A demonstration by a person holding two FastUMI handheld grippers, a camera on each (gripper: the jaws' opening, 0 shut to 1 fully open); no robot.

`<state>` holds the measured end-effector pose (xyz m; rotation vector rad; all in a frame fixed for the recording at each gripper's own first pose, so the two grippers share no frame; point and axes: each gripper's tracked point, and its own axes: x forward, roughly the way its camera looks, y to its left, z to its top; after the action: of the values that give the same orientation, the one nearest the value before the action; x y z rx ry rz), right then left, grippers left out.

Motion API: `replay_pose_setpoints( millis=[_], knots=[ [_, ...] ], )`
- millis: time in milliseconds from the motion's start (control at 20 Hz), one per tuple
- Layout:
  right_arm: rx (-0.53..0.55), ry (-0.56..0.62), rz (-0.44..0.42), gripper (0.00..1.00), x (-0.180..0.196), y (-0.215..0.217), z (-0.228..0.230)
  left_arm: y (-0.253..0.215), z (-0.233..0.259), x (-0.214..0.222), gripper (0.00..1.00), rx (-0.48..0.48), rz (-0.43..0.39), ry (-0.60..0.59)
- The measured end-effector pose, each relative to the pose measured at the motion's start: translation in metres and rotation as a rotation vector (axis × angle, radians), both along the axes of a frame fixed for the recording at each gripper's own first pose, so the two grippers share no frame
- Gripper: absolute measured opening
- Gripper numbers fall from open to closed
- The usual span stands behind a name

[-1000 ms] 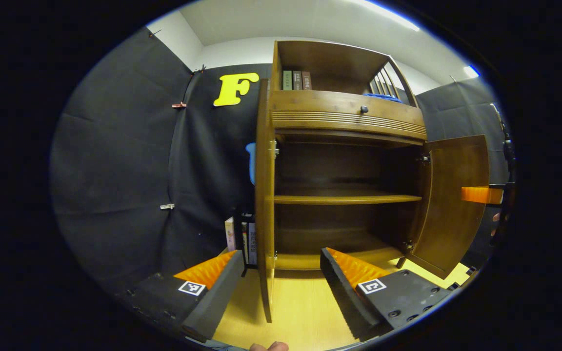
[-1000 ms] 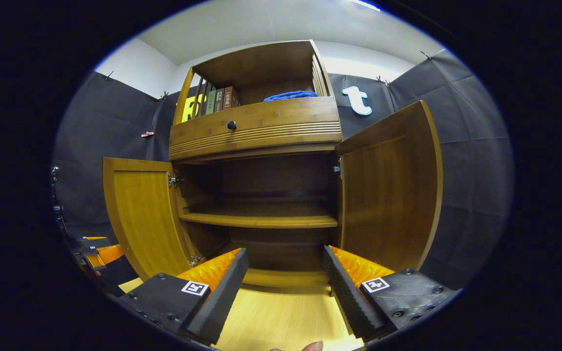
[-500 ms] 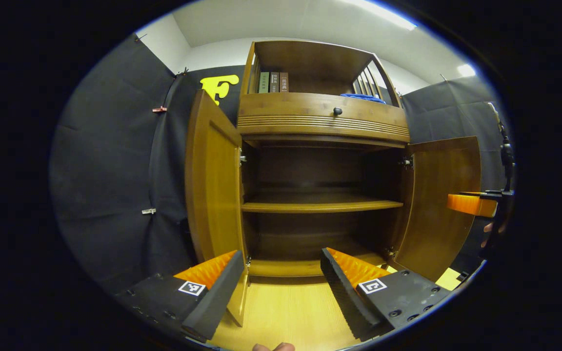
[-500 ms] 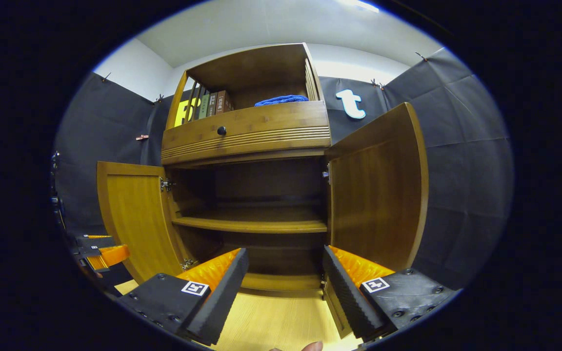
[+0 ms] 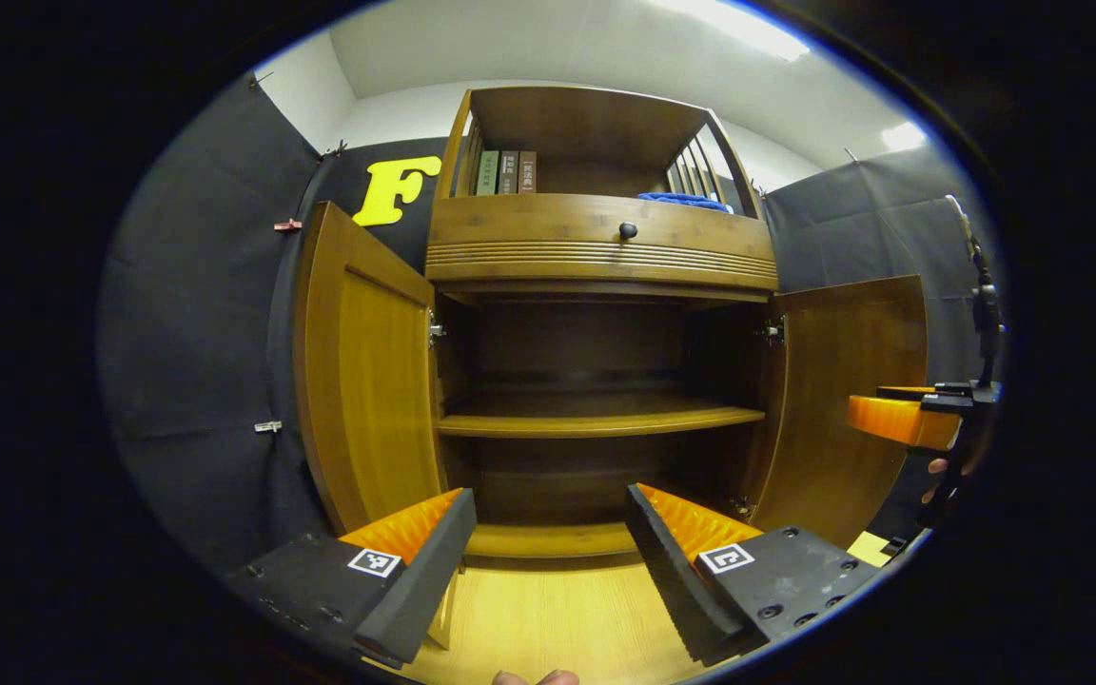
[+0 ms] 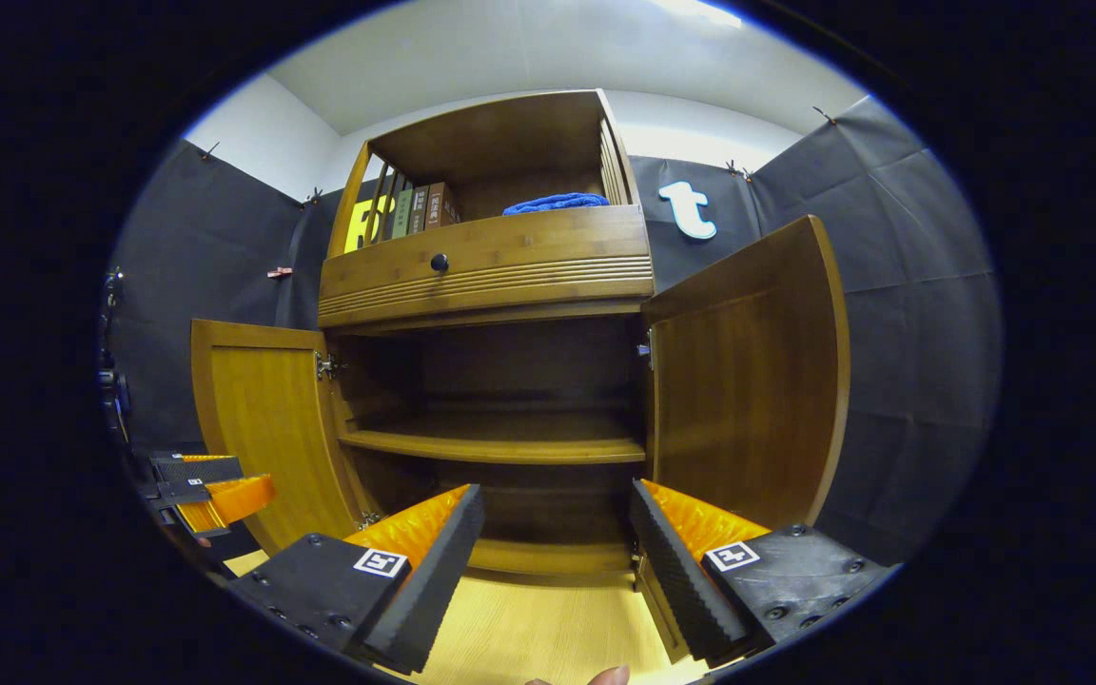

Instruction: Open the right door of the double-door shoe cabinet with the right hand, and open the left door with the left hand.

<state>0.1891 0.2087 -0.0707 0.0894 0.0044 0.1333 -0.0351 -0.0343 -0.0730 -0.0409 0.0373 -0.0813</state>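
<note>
The cabinet [image 5: 596,257] stands against the black wall, right in front of both cameras, and both of its doors are swung wide open. In the left gripper view, the left door [image 5: 362,366] sticks out toward the camera on the left side, and the right door [image 5: 843,400] hangs open on the far side. In the right gripper view, the right door [image 6: 748,381] is the big one close by, and the left door [image 6: 258,428] is open across from it. Inside is one shelf [image 5: 596,419] with nothing on it. Above the doors is a drawer [image 6: 491,262] with a small dark knob [image 6: 439,262]. On top sit a few books [image 5: 507,173] and a blue cloth [image 6: 556,203]. The left hand-held gripper [image 5: 548,552] is wide open, holds nothing and touches nothing. The right hand-held gripper [image 6: 557,552] is wide open too, and holds nothing. The floor [image 6: 548,633] is light wood. A fingertip [image 5: 529,677] shows at the bottom edge of the left gripper view.
</note>
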Motion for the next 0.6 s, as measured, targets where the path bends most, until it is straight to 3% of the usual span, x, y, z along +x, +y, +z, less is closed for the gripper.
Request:
replay_pose_setpoints(
  millis=[600],
  knots=[
    [-0.005,-0.007,-0.005,0.98,0.0,0.007,0.003,0.001,0.01,0.001,0.98,-0.035,-0.006,-0.011]
  ],
)
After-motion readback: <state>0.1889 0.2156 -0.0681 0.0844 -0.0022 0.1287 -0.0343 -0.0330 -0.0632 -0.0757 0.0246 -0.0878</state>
